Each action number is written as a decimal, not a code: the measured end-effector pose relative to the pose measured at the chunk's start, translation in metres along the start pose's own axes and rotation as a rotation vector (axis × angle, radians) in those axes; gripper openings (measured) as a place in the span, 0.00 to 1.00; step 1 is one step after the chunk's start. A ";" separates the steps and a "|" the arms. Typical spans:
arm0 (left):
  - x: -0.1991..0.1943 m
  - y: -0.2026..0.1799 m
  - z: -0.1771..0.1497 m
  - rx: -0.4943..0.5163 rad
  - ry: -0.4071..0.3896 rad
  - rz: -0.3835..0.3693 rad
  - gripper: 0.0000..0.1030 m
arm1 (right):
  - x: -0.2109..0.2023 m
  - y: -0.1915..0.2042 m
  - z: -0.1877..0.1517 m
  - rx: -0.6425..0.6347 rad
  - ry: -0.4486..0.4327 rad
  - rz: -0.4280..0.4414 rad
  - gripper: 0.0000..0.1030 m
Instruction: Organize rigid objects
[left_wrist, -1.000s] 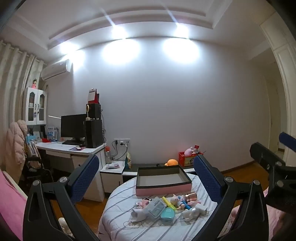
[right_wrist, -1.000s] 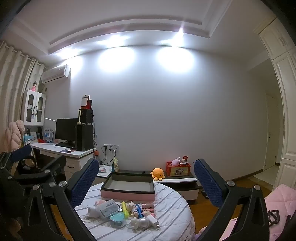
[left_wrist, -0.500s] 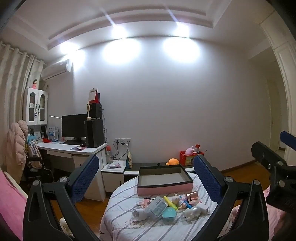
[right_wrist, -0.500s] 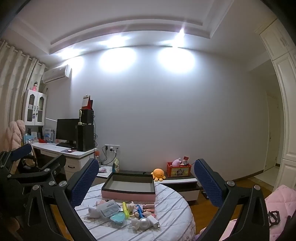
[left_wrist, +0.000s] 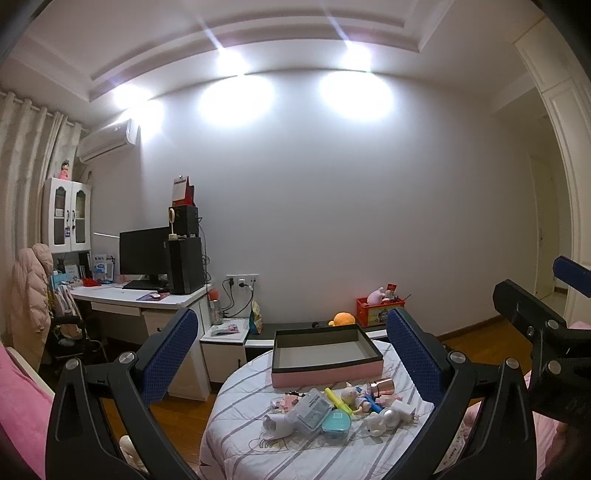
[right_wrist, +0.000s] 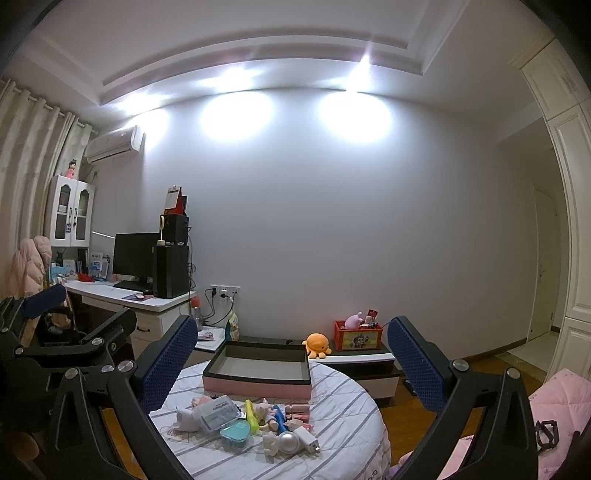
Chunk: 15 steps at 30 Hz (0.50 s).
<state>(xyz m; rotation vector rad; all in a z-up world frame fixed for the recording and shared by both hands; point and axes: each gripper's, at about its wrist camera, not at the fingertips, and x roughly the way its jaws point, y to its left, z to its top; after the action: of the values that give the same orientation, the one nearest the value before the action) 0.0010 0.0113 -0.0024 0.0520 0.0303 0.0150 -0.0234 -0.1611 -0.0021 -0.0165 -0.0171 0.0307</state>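
Left wrist view
Left gripper (left_wrist: 291, 343): held above and short of the table, blue-padded fingers spread wide, nothing between them.
Round table (left_wrist: 258, 454): covered in a white cloth with grey stripes, lying between the two fingers in the lower middle.
Box (left_wrist: 327, 373): shallow, pink outer wall, dark rim, grey inside; it sits on the far part of the table with nothing in it.
Clutter: heaped on the near side of the box, apart from it. A clear plastic case (left_wrist: 312, 408) leans on a teal oval case (left_wrist: 335, 424); a yellow stick (left_wrist: 338, 400) lies between them and a small doll (left_wrist: 352, 398); a rose-gold tube (left_wrist: 384, 387) is nearest the box; a white charger plug (left_wrist: 404, 411) sits at the right edge of the heap.
Right gripper (left_wrist: 546, 321): seen side-on at the right edge, beyond the table; from this angle its opening is hard to judge.

Right wrist view
Right gripper (right_wrist: 291, 350): also raised clear of the table, fingers wide apart and holding nothing.
Box (right_wrist: 258, 384): on the far-left part of the table, unfilled.
Clutter: same heap in front of the box, with the teal oval case (right_wrist: 236, 430), the clear plastic case (right_wrist: 218, 410) and the white charger plug (right_wrist: 308, 439) closest to the camera.
Left gripper (right_wrist: 55, 328): at the left edge, beside the table.
Orange plush octopus (right_wrist: 317, 343): on a low cabinet behind the table.
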 end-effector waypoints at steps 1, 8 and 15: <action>-0.001 0.000 0.001 0.000 -0.001 0.000 1.00 | 0.000 0.000 0.000 0.001 0.000 0.000 1.00; 0.000 -0.001 0.000 -0.001 0.003 -0.004 1.00 | 0.000 0.000 -0.001 0.002 -0.001 0.001 1.00; 0.001 -0.001 -0.001 -0.004 0.012 -0.011 1.00 | 0.000 0.000 0.000 0.004 0.000 0.000 1.00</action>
<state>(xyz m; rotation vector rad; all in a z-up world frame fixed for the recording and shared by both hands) 0.0017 0.0102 -0.0034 0.0479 0.0427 0.0046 -0.0230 -0.1615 -0.0019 -0.0126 -0.0170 0.0306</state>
